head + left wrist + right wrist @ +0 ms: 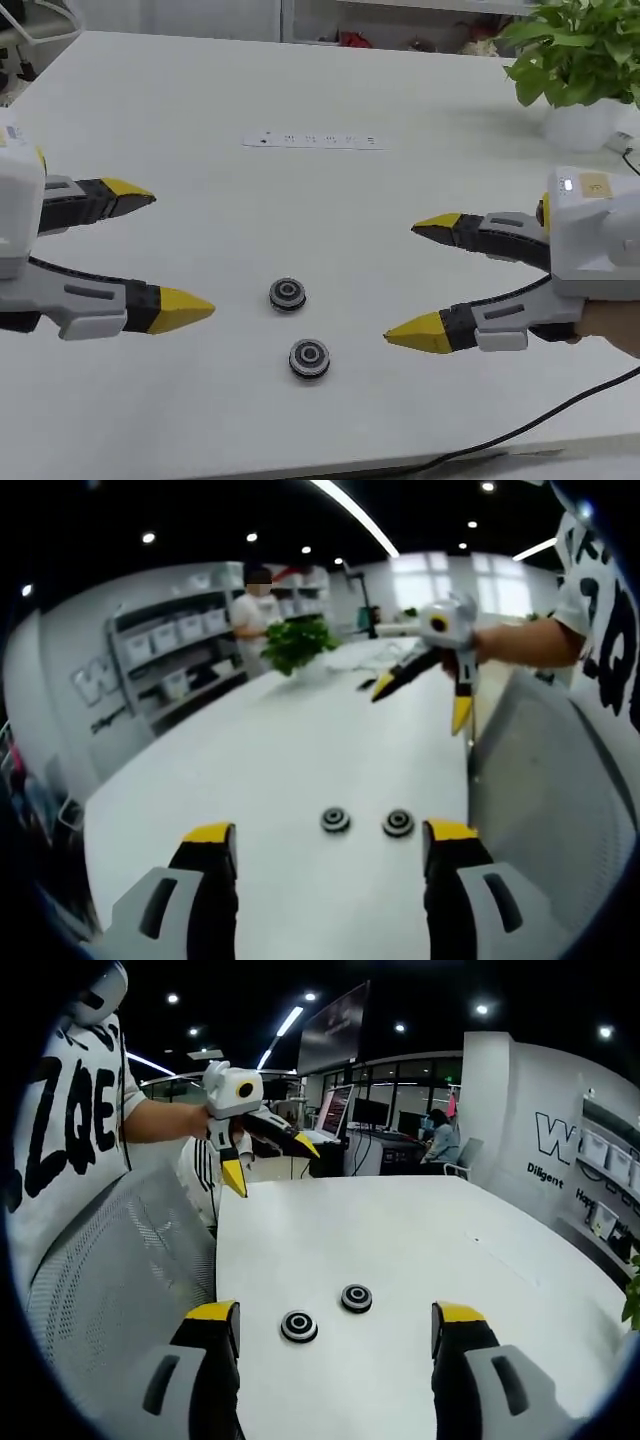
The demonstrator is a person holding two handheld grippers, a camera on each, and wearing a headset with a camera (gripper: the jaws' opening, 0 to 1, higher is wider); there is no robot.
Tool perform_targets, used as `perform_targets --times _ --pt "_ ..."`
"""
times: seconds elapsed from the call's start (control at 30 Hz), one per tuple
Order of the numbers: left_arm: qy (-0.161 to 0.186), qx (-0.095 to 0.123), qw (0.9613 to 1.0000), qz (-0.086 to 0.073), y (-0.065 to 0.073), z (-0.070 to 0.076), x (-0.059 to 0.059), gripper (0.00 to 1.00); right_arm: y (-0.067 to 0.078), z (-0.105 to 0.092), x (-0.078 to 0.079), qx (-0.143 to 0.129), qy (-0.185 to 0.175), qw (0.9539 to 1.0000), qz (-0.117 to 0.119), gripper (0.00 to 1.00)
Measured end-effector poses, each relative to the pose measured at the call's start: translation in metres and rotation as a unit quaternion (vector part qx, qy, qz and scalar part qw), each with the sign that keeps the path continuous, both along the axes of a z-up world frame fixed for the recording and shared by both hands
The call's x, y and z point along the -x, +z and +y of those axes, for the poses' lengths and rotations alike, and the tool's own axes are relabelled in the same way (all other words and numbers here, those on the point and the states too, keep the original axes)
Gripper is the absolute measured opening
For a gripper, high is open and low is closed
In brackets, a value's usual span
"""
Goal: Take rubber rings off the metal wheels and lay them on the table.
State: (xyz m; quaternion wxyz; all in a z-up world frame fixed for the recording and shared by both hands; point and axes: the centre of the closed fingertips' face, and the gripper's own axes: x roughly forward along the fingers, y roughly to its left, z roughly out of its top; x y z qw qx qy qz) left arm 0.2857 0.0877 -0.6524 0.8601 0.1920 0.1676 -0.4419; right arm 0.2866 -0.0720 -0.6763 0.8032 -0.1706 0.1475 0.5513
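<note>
Head view: wheels between left gripper, right gripper; fingers wide apart, empty.

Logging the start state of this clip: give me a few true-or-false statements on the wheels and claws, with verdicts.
1. Two wheels lie on the table between the left claw and the right claw. True.
2. The left claw is shut on a wheel. False: it is open and holds nothing.
3. A plant stands at the table's far right. True.
4. One ring lies loose on the table. False: both wheels wear their dark rings.
</note>
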Motion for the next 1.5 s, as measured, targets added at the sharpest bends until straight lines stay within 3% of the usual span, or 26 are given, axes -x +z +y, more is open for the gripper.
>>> perform_targets --times 0.3,0.9,1.5 --pt "-0.012 0.007 0.9999 0.002 -0.002 -0.011 -0.003 0.76 0.000 0.007 -0.001 -0.016 0.012 0.9998 -0.001 0.71" --pt "-0.038 0.015 0.9992 0.001 -0.005 -0.028 -0.009 0.75 -0.004 0.015 -0.005 -0.017 0.024 0.9996 0.004 0.70" --pt "-0.062 0.005 0.9980 0.010 -0.019 -0.042 -0.011 0.73 -0.017 0.015 -0.009 -0.010 0.028 0.9995 0.013 0.66"
